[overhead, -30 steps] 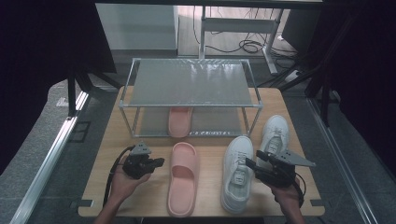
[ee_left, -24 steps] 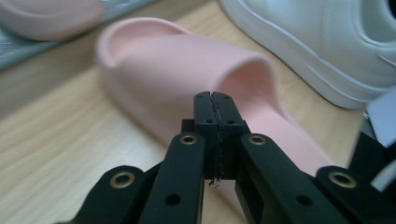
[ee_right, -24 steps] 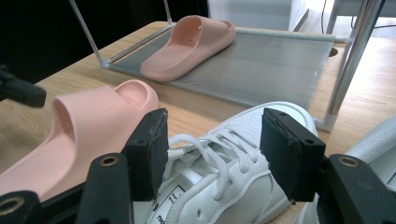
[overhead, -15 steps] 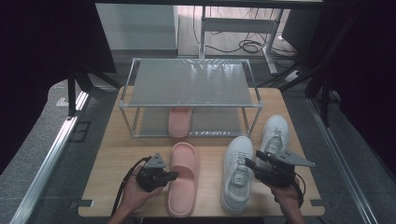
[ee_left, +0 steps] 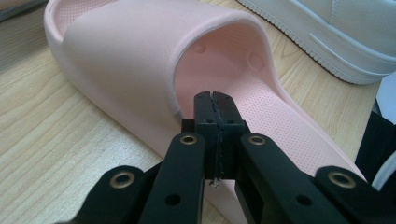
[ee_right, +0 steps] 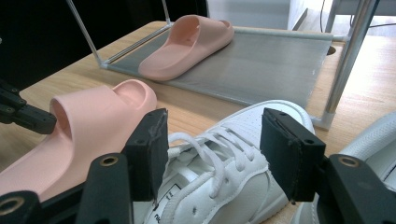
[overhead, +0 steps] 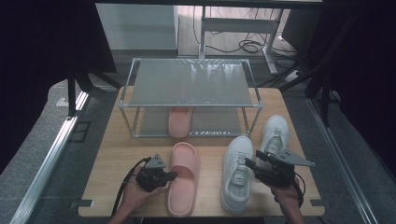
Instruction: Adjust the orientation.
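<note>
A pink slipper lies on the wooden table's front part, toe toward the rack. My left gripper is at its left edge. In the left gripper view its jaws are shut with nothing between them, the tips over the slipper's footbed just behind the strap. A white sneaker lies right of the slipper. My right gripper is at that sneaker's right side. It stands open, jaws wide, with the laced top ahead and below, not pressed.
A metal two-tier rack stands at the table's back, with a second pink slipper on its lower shelf. A second white sneaker lies beside the rack's right leg. The table's front edge is close to both hands.
My left gripper has moved right and slightly down, from beside the slipper to its left edge. The right gripper has kept still, jaws open.
</note>
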`<state>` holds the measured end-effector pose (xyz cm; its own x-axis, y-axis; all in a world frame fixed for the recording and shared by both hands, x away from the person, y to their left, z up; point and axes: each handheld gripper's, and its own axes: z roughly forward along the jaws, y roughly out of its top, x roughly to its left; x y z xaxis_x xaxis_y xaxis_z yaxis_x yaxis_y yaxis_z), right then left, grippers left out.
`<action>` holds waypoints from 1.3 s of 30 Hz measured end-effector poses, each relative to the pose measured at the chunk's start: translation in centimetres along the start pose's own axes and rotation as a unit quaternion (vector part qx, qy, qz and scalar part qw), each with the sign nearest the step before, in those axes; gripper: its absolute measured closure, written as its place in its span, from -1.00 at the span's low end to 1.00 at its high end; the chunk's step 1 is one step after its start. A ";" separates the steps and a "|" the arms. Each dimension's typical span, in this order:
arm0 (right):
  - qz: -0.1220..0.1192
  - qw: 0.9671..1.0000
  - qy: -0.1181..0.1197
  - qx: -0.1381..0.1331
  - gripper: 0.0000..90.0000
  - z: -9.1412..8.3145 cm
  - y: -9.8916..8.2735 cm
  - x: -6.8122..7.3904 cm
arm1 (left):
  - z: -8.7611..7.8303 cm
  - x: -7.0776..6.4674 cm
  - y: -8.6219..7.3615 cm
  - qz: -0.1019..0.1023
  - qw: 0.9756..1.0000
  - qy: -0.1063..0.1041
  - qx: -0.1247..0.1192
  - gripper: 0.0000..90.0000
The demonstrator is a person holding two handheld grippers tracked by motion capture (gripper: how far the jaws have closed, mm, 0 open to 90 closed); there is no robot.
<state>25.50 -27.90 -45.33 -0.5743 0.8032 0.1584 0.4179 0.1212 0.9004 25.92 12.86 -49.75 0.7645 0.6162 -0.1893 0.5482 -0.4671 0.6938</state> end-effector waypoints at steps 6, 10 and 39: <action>0.000 1.000 -0.001 -0.001 -0.06 0.0 0.0 -0.1 | -0.2 0.5 0.0 0.000 1.000 0.006 0.005 1.00; 0.000 1.000 -0.001 -0.001 -0.06 -0.1 0.0 -0.1 | -0.6 1.1 0.0 -0.002 1.000 0.010 0.012 1.00; 0.000 1.000 -0.002 0.002 -0.06 0.1 -0.1 -0.1 | -1.8 4.3 0.2 -0.011 0.999 0.027 0.033 0.99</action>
<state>25.56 -27.93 -45.52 -0.5718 0.8051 0.1577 0.4210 0.1229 0.8987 28.66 16.52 -49.23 0.7337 0.6591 -0.1650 0.5869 -0.4926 0.6425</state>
